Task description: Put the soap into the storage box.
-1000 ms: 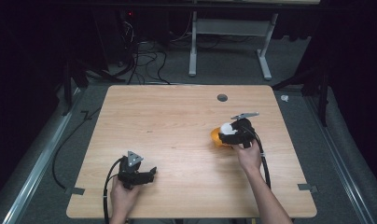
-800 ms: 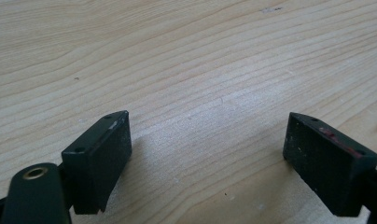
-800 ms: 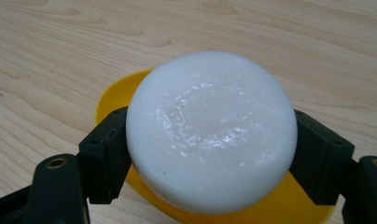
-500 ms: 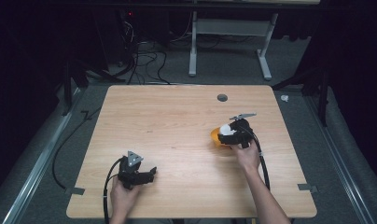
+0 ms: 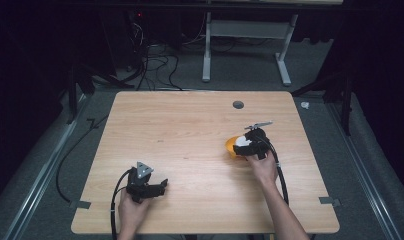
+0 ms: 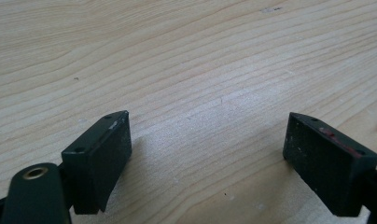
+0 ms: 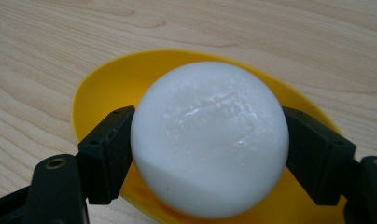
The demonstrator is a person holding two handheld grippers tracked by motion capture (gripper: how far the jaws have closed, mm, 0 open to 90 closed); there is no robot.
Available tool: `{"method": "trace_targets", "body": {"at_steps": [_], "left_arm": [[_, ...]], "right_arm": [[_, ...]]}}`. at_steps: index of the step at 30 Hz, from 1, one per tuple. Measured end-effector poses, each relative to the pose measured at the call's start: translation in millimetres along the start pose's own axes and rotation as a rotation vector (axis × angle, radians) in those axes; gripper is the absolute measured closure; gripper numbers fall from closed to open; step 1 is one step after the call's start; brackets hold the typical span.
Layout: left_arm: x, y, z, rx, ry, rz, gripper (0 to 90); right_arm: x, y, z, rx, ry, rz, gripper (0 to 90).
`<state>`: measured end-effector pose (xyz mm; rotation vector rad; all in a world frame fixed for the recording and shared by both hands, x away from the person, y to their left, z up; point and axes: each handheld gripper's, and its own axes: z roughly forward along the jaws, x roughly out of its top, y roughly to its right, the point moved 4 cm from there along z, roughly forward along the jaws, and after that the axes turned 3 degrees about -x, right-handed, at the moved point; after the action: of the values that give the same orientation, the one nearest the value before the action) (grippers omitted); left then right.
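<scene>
My right gripper (image 7: 210,154) has its fingers (image 7: 107,154) on both sides of the white ball (image 7: 210,140), which sits over the yellow bowl (image 7: 102,93). They have just opened a bit (a soft hold). I should let go slowly. My left gripper (image 6: 210,158) rests wide open, holding nothing, on the table (image 6: 186,56).

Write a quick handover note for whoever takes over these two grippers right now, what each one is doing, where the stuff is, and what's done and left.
Right gripper: jaws on either side of the smooth white ball, pads against it. They have just been opening a little, so the grip may be loosening.
Left gripper: jaws open, nothing between them, low over the bare light wooden table at its near left.
Things: the ball sits in or just over the shallow yellow plastic bowl, right of the table's middle.
Done: ball brought to the bowl.
Left: probably let go fully and back the right gripper away. I cannot tell whether the ball already rests on the bowl.
</scene>
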<state>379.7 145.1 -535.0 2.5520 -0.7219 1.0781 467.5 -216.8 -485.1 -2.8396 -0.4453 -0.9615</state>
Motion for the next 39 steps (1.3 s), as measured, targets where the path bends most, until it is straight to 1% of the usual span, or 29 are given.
{"method": "trace_targets", "body": {"at_steps": [4,11,14,23,26,33,35,39], "left_arm": [[0.0,0.1,0.0,-0.001,0.0,0.001,15.7],[0.0,0.1,0.0,-0.001,0.0,0.0,15.8],[0.0,0.0,0.0,-0.001,0.0,0.0,15.7],[0.0,0.1,0.0,-0.001,0.0,0.001,15.8],[0.0,0.1,0.0,-0.001,0.0,0.001,15.7],[0.0,0.2,0.0,-0.001,0.0,0.001,15.8],[0.0,0.2,0.0,-0.001,0.0,0.001,15.8],[0.0,0.2,0.0,-0.001,0.0,0.001,15.8]], "right_arm": [[3.1,0.7,-7.2,0.001,0.038,0.002,24.1],[4.3,2.9,-15.3,0.008,0.067,0.004,24.5],[4.6,5.6,-20.1,0.013,0.087,0.016,24.9],[4.6,10.1,-32.7,0.008,0.121,0.017,25.3],[3.9,11.1,-35.3,0.021,0.131,0.019,25.3],[2.1,12.4,-41.7,0.021,0.152,0.015,26.5],[1.7,12.9,-43.4,0.023,0.157,0.021,26.7],[0.7,14.6,-49.8,0.025,0.171,0.02,27.3]]}}
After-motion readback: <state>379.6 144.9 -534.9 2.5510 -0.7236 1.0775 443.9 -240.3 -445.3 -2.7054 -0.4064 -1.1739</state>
